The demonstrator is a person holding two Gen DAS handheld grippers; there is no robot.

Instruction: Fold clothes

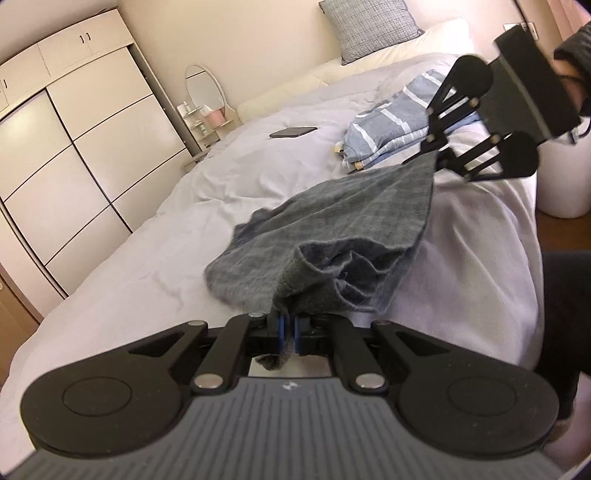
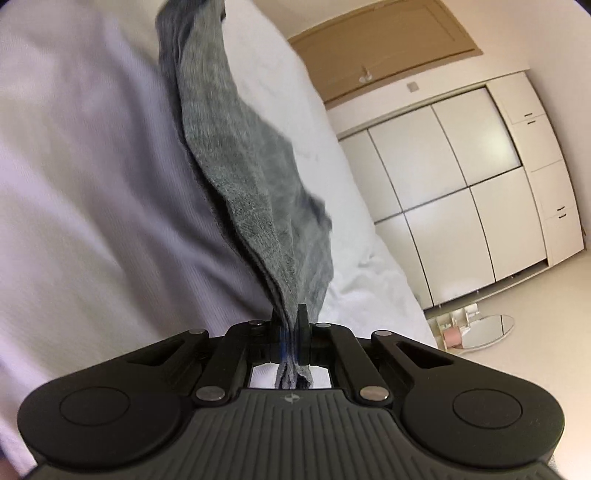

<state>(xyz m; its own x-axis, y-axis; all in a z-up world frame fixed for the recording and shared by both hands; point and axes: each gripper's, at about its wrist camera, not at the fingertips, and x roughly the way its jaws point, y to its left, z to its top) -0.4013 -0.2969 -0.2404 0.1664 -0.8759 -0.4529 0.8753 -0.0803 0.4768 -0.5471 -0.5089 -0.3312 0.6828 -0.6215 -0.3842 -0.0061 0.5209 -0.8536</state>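
A wide stretch of the bed [image 1: 122,236] is lying bare to the left of the gray cloth [image 1: 332,229], giving a gripper room to pass toward the wardrobe [image 1: 74,147]. A phone [image 1: 293,132] is sitting flat on the cover farther up, well apart from the cloth. The folded blue striped garment [image 1: 391,125] is blocking the far right part of the bed, just beyond the right gripper [image 1: 441,158]. The cloth is spanning between that gripper and the left gripper [image 1: 289,332], closing the path across the bed's right edge. A pillow [image 1: 369,26] is standing against the wall at the head. In the right wrist view, the cloth [image 2: 255,177] is hanging across the middle, with bare bed [image 2: 81,147] on its left.
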